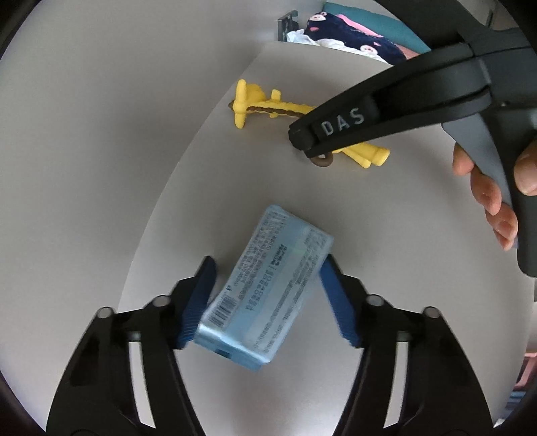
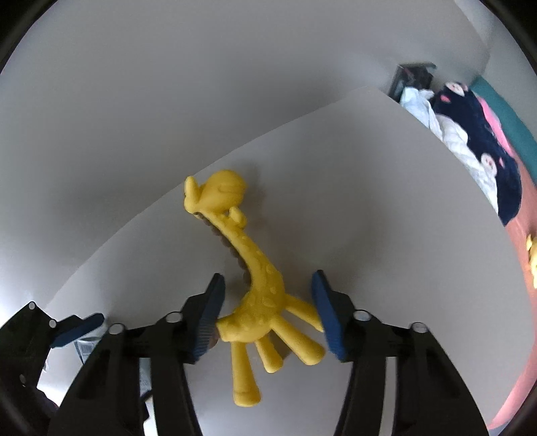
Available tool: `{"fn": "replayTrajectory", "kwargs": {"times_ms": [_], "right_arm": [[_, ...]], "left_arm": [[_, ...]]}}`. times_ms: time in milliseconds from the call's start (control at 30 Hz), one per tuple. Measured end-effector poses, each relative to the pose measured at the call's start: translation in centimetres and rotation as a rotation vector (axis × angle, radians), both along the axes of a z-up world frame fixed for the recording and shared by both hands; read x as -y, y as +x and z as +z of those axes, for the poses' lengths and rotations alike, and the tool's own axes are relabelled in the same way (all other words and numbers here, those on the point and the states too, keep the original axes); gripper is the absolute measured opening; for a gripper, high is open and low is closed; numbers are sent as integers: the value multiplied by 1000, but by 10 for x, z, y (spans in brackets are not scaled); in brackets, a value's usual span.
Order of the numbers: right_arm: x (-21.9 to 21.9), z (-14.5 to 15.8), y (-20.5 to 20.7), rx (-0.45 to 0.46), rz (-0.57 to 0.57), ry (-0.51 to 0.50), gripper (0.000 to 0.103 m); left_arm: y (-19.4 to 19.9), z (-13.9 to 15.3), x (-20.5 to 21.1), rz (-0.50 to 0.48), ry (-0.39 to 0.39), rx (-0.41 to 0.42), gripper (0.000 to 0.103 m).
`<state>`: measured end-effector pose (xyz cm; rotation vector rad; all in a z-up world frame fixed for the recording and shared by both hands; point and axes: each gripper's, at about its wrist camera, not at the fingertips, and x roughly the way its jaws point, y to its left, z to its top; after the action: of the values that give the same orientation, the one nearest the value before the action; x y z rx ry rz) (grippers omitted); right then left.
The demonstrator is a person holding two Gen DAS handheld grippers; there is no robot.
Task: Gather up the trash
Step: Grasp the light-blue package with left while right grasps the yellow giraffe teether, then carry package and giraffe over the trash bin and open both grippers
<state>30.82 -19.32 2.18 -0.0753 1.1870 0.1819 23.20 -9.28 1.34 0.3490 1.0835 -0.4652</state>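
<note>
A light blue wrapped pack [image 1: 268, 285] with printed text and a barcode lies on the white table [image 1: 268, 181]. My left gripper [image 1: 266, 295] is open, with its blue pads on either side of the pack. A yellow rubber giraffe [image 2: 255, 288] lies on the table; it also shows in the left wrist view [image 1: 265, 107]. My right gripper [image 2: 265, 315] is open and straddles the giraffe's body. In the left wrist view the right gripper [image 1: 369, 124] is seen from the side over the giraffe. The left gripper shows at the lower left of the right wrist view [image 2: 60, 335].
A dark blue patterned cloth [image 2: 483, 147] and white crumpled cloth [image 2: 446, 134] lie beyond the table's far right edge. A small dark object [image 1: 288, 23] sits by the wall. A pale wall [image 1: 117, 117] runs along the table's left side.
</note>
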Motion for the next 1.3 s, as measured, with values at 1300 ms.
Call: {"fn": "replayTrajectory", "kwargs": {"times_ms": [1300], "right_arm": [[169,95,-259,157,-297,81,25]], "left_arm": [[-154,91,118,-54,-215,69,41]]}}
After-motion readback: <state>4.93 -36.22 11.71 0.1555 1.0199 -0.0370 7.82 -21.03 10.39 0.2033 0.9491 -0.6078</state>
